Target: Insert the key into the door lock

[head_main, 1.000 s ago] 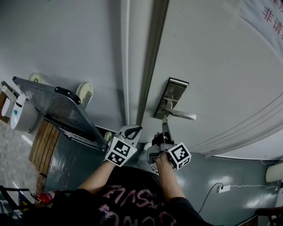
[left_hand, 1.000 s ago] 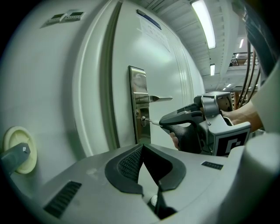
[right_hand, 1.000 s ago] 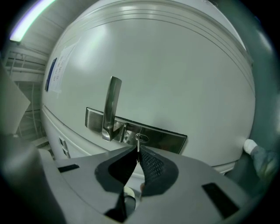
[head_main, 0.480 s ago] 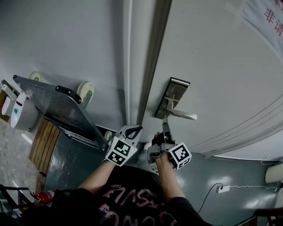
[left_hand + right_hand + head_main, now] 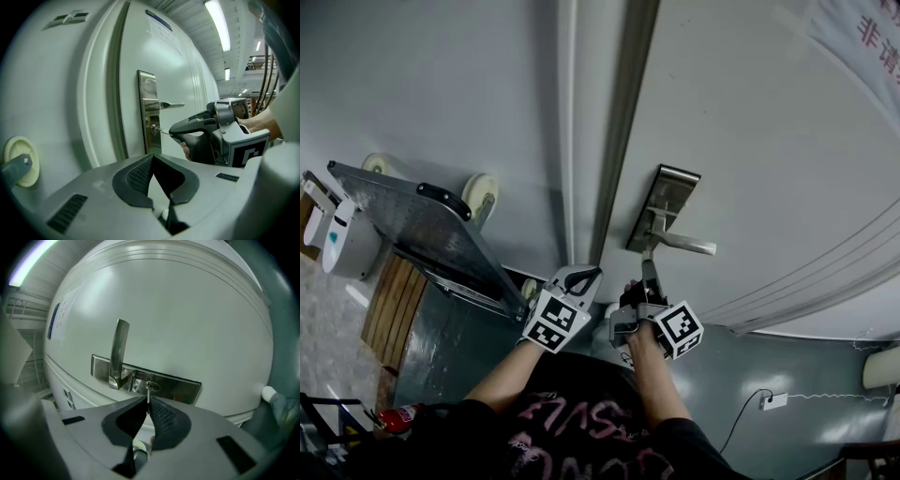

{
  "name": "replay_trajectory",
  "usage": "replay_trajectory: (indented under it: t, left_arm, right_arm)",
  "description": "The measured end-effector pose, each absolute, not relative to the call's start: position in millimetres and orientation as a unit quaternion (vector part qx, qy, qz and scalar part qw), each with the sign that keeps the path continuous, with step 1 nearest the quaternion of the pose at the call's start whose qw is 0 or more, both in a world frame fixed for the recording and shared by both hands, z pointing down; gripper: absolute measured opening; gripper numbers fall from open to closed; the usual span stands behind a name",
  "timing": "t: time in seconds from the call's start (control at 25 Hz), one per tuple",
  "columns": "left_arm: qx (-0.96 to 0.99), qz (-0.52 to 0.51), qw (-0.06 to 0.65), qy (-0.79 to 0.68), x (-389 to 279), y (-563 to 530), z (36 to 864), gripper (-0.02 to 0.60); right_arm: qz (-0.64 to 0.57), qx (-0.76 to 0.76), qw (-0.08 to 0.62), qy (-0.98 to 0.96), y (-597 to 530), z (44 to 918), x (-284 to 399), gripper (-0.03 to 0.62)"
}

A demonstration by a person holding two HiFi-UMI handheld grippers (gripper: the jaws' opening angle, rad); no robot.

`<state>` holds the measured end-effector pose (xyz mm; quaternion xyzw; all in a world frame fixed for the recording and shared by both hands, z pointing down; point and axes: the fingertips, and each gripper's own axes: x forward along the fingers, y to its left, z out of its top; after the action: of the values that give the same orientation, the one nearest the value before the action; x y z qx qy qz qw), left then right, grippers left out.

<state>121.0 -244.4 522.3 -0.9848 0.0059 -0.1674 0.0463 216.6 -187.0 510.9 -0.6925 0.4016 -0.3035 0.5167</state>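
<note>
A steel lock plate (image 5: 662,208) with a lever handle (image 5: 686,246) sits on the white door (image 5: 750,141). My right gripper (image 5: 649,269) points at the plate just below the handle, shut on a thin silver key (image 5: 148,395). The key's tip reaches the round keyhole (image 5: 149,386); how deep it sits I cannot tell. In the left gripper view the key (image 5: 162,131) bridges the keyhole (image 5: 153,127) and the right gripper (image 5: 174,133). My left gripper (image 5: 586,274) hangs beside the right one near the door's edge, its jaws shut (image 5: 152,157) and empty.
A metal platform trolley (image 5: 422,234) with wheels (image 5: 479,193) leans against the wall at left, above a wooden pallet (image 5: 389,309). A fire extinguisher (image 5: 395,418) lies at bottom left. The door frame (image 5: 621,131) runs between wall and door. A wall socket with cable (image 5: 774,400) is at lower right.
Almost nothing differs: the right gripper with the key stays at the keyhole, shifted only a trace, and the left gripper holds still.
</note>
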Motion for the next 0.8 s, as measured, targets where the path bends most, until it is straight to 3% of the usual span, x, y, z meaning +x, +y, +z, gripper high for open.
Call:
replay_trajectory:
  t: [0.8]
  left_arm:
    - [-0.984,-0.172,0.039,0.009,119.5,-249.6,526.6,0.012]
  right_arm:
    - [-0.32,-0.655,0.559,0.394,-191.2,512.4,220.5,0.079]
